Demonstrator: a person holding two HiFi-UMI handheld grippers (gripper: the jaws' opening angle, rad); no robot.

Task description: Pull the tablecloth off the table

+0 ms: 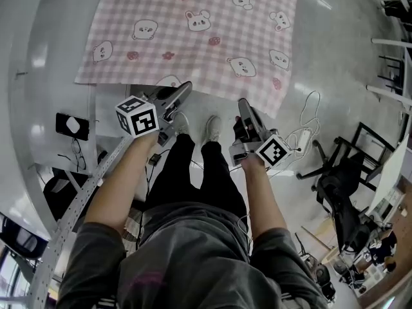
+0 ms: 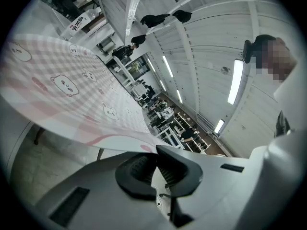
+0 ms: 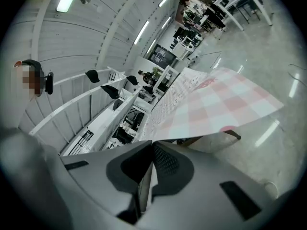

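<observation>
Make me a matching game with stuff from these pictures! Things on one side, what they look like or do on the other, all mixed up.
1. tablecloth
2. shoes
3. chair
4. left tongs

A. black, at the right
B. shut on the tablecloth's edge
C. pink checks with little animals
D. white, on feet

Pairs: 1-C, 2-D, 3-A, 4-B

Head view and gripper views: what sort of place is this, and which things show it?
Probably a large open lab or workshop hall: an office chair, loose cables on the shiny floor, and rows of workbenches behind the tablecloth.
</observation>
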